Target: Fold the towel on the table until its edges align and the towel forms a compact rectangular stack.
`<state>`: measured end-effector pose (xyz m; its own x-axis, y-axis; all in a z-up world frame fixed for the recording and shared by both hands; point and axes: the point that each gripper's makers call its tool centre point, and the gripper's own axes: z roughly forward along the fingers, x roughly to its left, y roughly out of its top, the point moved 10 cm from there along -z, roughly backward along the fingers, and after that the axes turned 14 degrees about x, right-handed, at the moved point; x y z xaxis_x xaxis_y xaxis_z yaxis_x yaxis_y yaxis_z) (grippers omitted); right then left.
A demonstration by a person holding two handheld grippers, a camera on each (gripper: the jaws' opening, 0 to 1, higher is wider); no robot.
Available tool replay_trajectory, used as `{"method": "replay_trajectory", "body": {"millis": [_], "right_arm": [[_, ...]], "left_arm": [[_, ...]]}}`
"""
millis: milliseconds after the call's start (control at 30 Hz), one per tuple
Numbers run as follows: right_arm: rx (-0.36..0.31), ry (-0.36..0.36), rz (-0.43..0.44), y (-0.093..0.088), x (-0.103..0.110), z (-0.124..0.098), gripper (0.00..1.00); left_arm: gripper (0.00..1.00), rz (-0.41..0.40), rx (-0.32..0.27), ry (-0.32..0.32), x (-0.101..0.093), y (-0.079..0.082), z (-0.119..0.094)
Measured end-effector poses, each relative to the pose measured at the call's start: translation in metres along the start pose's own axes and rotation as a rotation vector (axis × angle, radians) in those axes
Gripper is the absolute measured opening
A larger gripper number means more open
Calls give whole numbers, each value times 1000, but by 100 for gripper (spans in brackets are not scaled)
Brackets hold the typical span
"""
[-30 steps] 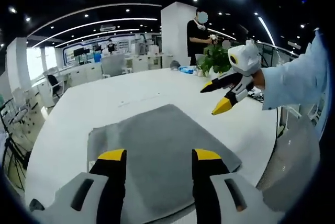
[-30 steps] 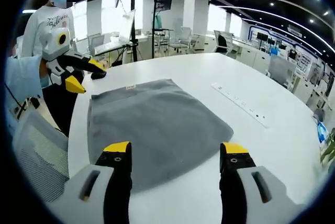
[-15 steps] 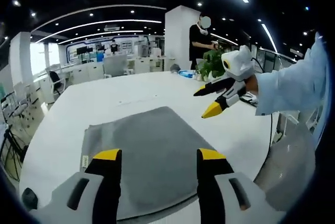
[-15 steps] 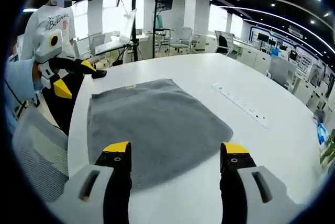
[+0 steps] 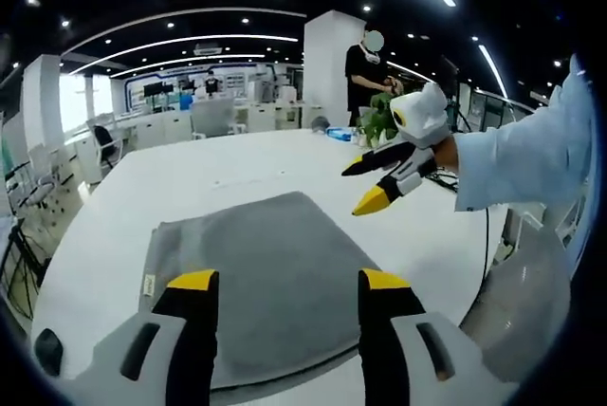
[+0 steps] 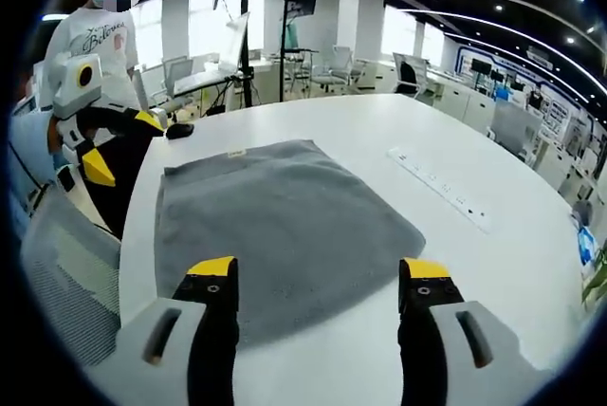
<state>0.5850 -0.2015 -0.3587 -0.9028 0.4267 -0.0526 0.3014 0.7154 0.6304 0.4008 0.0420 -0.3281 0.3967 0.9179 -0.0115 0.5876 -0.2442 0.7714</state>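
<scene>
In the left gripper view, the gray towel (image 5: 251,283) lies flat and spread out on the white table (image 5: 171,178), close to the near edge. Its long side seems to run away from the camera, toward the far side of the table, and a small tag sits on its left edge. The left gripper (image 5: 286,285) hangs just above the towel's near edge with its two yellow-tipped jaws wide apart — nothing is between them. The right gripper (image 5: 364,184) comes in from the right, up in the air above the table's right edge, jaws a little apart and holding nothing. Compared with a second ago, it is lower and closer to the towel's far right corner.

In the right gripper view, the towel (image 6: 280,230) lies flat with one corner pointing at the table's right side. The right gripper (image 6: 321,273) floats over the towel's near edge, jaws wide and empty. The left gripper (image 6: 119,142) is at the table's left edge — it has dropped lower and slid off past the edge since a second ago. A person in a white shirt (image 6: 95,36) stands behind it.
</scene>
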Motion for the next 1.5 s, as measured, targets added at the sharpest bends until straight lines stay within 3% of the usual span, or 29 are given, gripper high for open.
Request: {"method": "replay_trajectory", "body": {"millis": [267, 733, 1167, 1500], "right_arm": [[15, 8, 2, 1, -12, 10, 67], [22, 13, 9, 5, -38, 37, 66], [29, 7, 19, 11, -62, 53, 65], [45, 5, 27, 5, -77, 64, 63]], "left_arm": [[61, -36, 9, 10, -8, -6, 8], [62, -64, 11, 6, -42, -2, 21], [59, -28, 62, -87, -89, -5, 48], [58, -12, 78, -92, -106, -6, 72]]}}
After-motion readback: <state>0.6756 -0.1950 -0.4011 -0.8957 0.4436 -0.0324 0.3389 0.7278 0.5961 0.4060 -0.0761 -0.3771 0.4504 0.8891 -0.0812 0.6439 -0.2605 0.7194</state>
